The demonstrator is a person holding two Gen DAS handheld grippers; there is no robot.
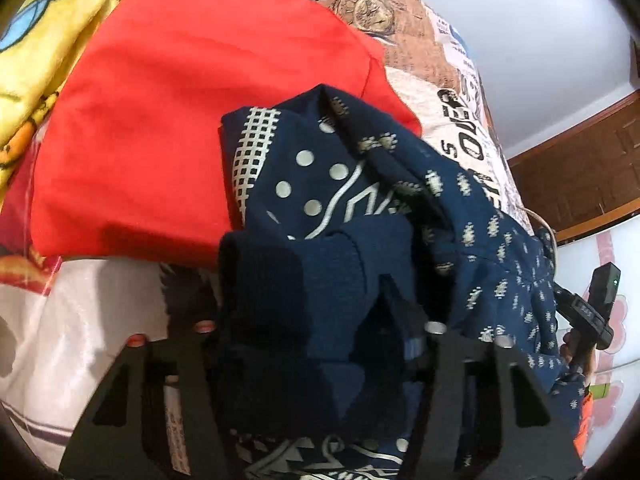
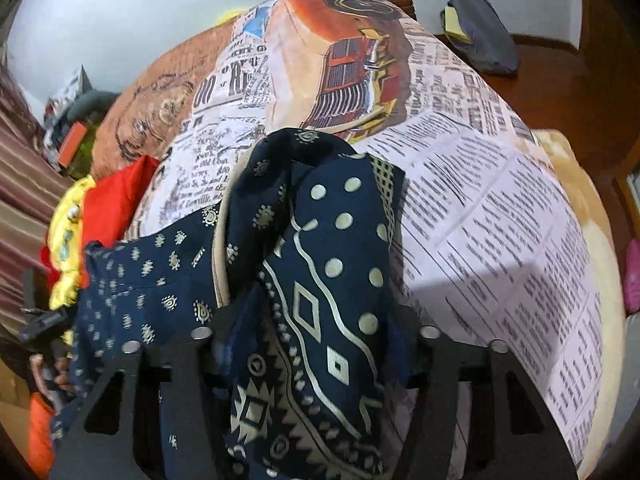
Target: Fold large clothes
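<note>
A large navy garment with white dots, diamonds and small motifs (image 1: 360,200) hangs bunched between both grippers above the bed. My left gripper (image 1: 316,320) is shut on a dark ribbed part of it; the cloth covers the fingertips. My right gripper (image 2: 316,332) is shut on a patterned fold of the same garment (image 2: 328,264), which drapes over the fingers. The other hand-held gripper shows at the right edge of the left wrist view (image 1: 592,312) and at the left edge of the right wrist view (image 2: 40,328).
The bed has a newspaper-and-car print cover (image 2: 500,208). A red cloth (image 1: 180,112) and a yellow printed cloth (image 1: 44,40) lie on it at the left. A wooden cabinet (image 1: 580,176) stands beyond. A dark bag (image 2: 480,28) sits on a wooden surface behind the bed.
</note>
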